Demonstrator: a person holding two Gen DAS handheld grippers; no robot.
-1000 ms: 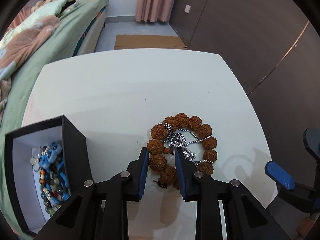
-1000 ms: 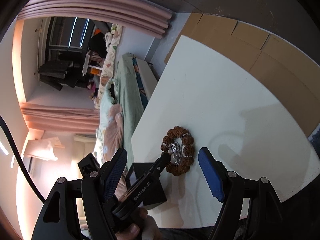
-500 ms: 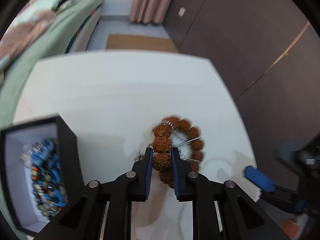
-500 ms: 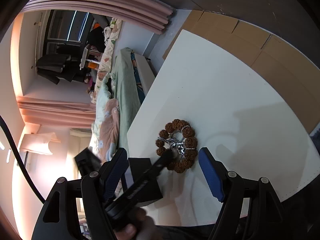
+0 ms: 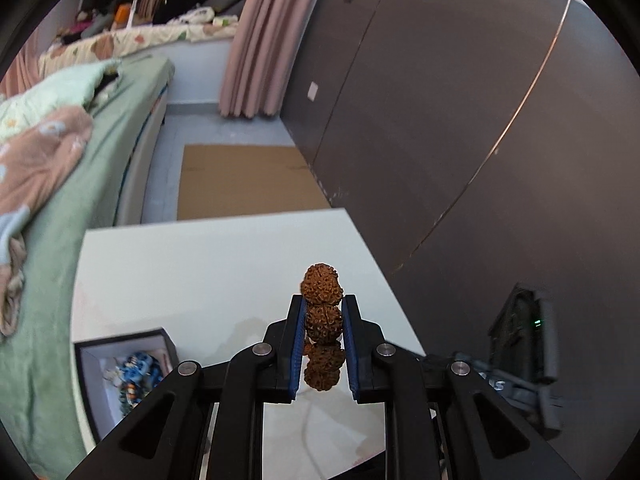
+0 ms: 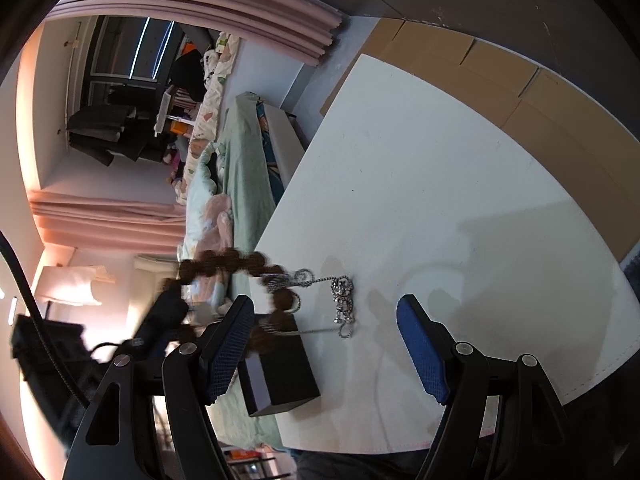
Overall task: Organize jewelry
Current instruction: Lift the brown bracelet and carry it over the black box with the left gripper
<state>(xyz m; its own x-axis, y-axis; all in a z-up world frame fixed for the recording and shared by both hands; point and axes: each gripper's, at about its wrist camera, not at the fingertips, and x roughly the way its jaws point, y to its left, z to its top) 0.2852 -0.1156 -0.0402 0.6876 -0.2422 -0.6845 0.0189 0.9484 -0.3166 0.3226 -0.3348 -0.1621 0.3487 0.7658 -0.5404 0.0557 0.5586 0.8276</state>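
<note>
My left gripper (image 5: pixel 322 344) is shut on a brown bead bracelet (image 5: pixel 322 320) and holds it up above the white table (image 5: pixel 200 272). In the right wrist view the bracelet (image 6: pixel 236 264) hangs in the air, blurred, with a silver chain (image 6: pixel 340 300) caught on it and trailing down to the table (image 6: pixel 440 200). The black jewelry box (image 5: pixel 124 376) stands at the lower left and holds blue and mixed beads (image 5: pixel 136 368). The box also shows in the right wrist view (image 6: pixel 280 376). My right gripper (image 6: pixel 326 352) is open and empty, low over the table's near edge.
A bed with green bedding (image 5: pixel 80 140) runs along the table's left side. Flat cardboard (image 5: pixel 240 180) lies on the floor beyond the table. A dark wall (image 5: pixel 460 120) is to the right. The right gripper's body (image 5: pixel 520 360) is at the lower right.
My left gripper closed on the bead bracelet and lifted it off the table. The silver chain came partly up with it. The right gripper stayed open.
</note>
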